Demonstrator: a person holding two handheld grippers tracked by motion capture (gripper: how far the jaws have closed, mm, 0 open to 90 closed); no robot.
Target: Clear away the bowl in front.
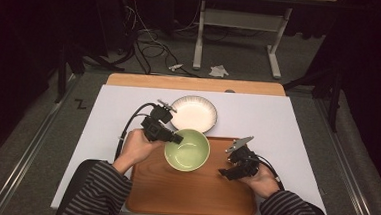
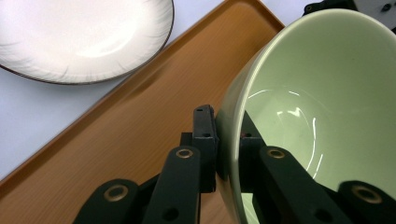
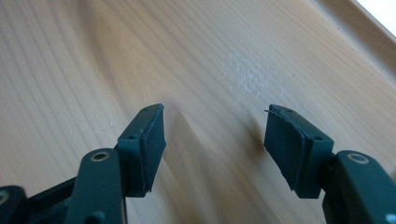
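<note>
On the white surface (image 1: pixel 258 116) lay a wooden tray (image 1: pixel 193 188). Our left claw (image 2: pixel 227 140) pinched the green bowl (image 1: pixel 187 150) at frame centre; we should lower it level. Right claw (image 1: pixel 228 172) gaped empty.

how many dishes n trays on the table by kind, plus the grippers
Pale green ceramic bowl: 1
White round plate with a dark rim: 1
Brown wooden tray: 1
Black two-jaw grippers: 2, the left gripper clamped on the bowl's rim, the right gripper open over the tray
Total: 5
</note>
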